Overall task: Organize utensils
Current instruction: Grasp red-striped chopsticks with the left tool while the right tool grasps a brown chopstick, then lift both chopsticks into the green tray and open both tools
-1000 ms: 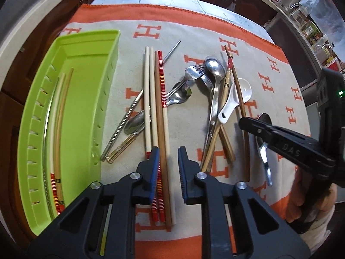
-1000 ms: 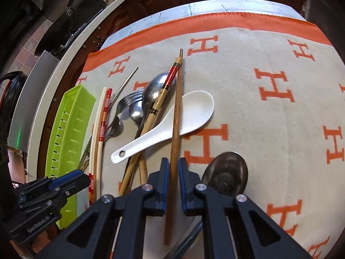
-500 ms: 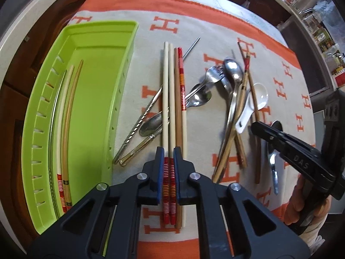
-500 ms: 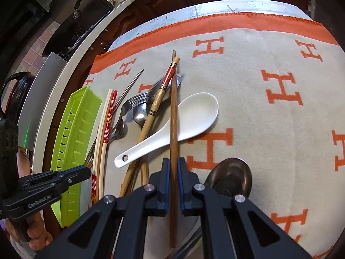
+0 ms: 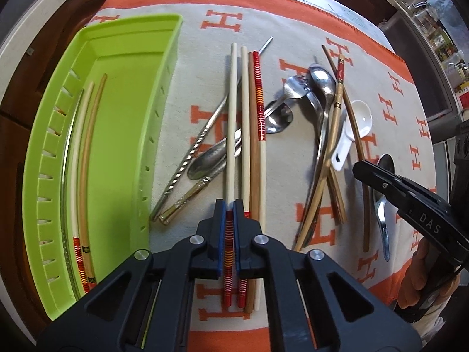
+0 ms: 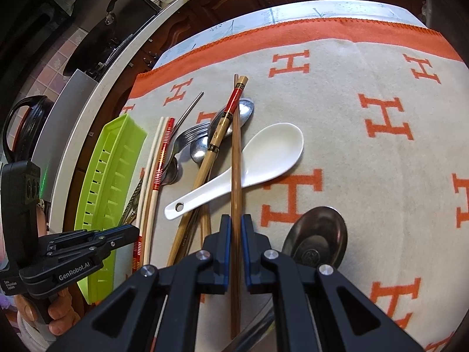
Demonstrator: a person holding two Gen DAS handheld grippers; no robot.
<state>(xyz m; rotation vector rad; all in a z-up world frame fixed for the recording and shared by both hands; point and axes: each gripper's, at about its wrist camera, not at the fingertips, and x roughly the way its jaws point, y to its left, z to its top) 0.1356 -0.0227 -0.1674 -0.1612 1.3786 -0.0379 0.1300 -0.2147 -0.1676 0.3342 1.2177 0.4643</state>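
Left tongs [image 5: 230, 214] pinching a pale chopstick [image 5: 231, 117] near its striped end. Right tongs [image 6: 236, 231] pinching a brown chopstick [image 6: 236, 158] lying across the white spoon [image 6: 252, 164]. Both probably light, stiff, thin and a bit slippery. Best gripped firmly, then laid in the green tray [image 5: 123, 135].

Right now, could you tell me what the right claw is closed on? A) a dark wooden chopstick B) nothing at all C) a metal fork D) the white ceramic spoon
A: in the right wrist view the right claw is shut on a dark wooden chopstick, which runs between its fingers and lies across the handle of the white spoon.
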